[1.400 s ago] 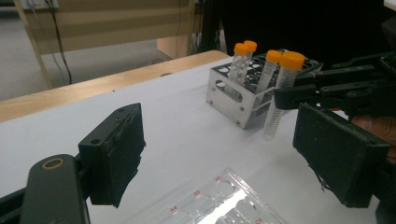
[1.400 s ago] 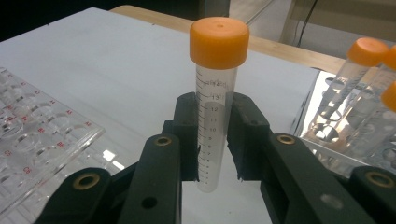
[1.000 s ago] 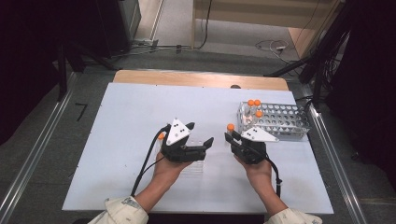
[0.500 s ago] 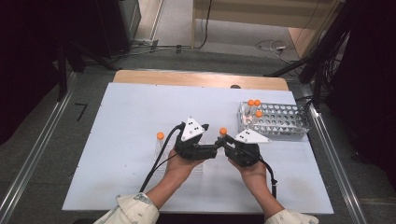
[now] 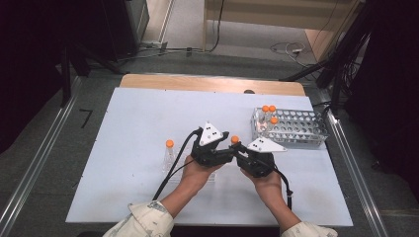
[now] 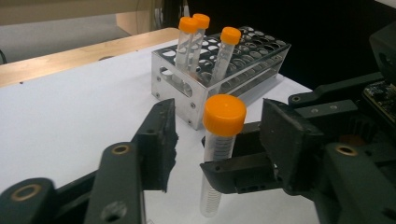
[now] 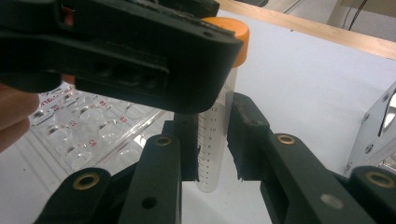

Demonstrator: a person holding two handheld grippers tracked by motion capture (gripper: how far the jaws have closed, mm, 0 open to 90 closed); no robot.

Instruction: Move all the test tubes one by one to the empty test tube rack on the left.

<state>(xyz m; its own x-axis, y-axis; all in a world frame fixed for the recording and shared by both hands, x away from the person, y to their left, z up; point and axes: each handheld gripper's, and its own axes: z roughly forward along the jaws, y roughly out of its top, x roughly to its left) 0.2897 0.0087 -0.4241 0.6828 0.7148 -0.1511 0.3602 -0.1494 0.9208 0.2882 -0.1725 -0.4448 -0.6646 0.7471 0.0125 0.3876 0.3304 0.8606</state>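
An orange-capped tube (image 6: pixel 219 154) is held upright above the middle of the desk (image 5: pixel 128 113), between the two tools. In the right gripper view its graduated clear body is seen clamped between the jaws of the right tool (image 7: pixel 212 144). In the left gripper view the left tool (image 6: pixel 217 140) is seen with its jaws either side of the cap, a gap at each side; they have just been closing.

The high view adds a lone tube (image 5: pixel 169 154) standing at the left and a metal rack (image 5: pixel 296 129) at the right, carrying three tubes. The right gripper view brings out a clear plastic tray (image 7: pixel 88 126) with numbered wells.

The desk is white with a wooden far edge; grey floor, cables and dark stands surround it. Five tubes are counted.
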